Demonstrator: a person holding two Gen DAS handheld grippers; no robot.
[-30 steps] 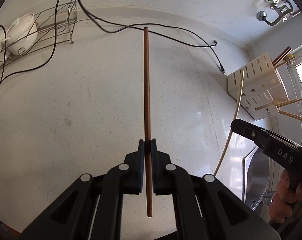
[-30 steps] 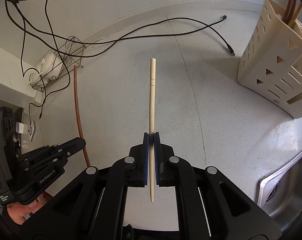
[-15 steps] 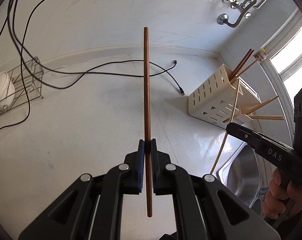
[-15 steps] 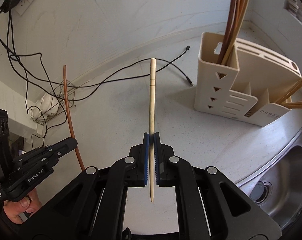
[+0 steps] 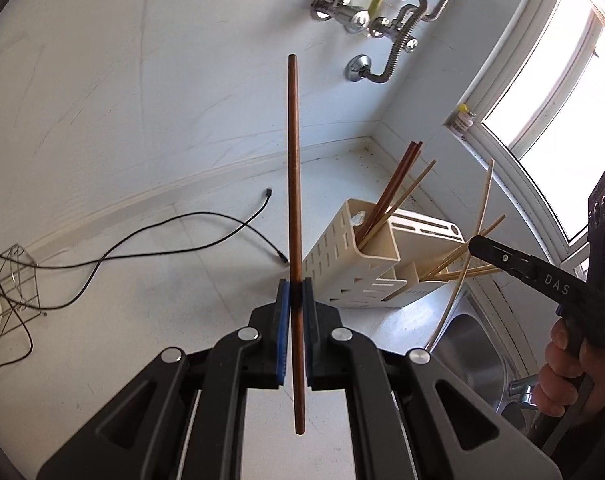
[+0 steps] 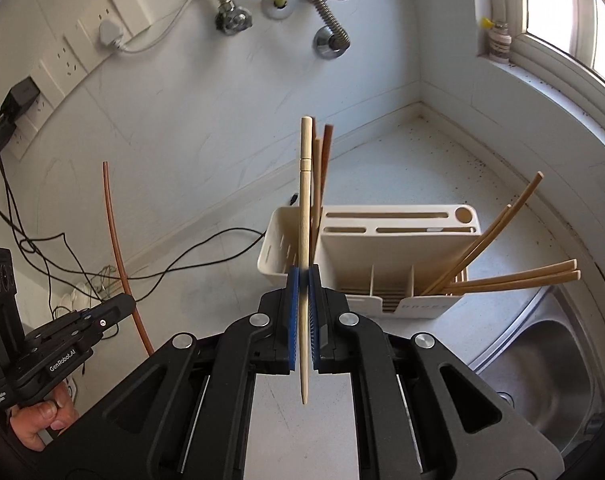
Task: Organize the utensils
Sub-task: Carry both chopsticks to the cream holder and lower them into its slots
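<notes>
Brown chopstick (image 5: 293, 184) clamped upright between the blue pads of the left gripper (image 5: 294, 294), raised above the white counter (image 5: 154, 280), its lower end projecting below the jaws. Pale chopstick (image 6: 304, 216) clamped likewise in the right gripper (image 6: 304, 280), pointed tip downward, directly in front of the cream utensil holder (image 6: 398, 248). Holder set near the counter corner, beside the steel sink (image 6: 542, 376). Dark brown chopsticks (image 6: 325, 160) standing in its tall left compartment; light wooden chopsticks (image 6: 514, 276) leaning out to the right from a front compartment. In the left view, right gripper at the right edge, gripped by a hand (image 5: 574, 372). Black cable (image 5: 190, 236) lying across the counter; wire rack (image 5: 10, 288) at far left. Pipe fittings (image 6: 326, 8) and wall sockets (image 6: 114, 20) on the wall above.
</notes>
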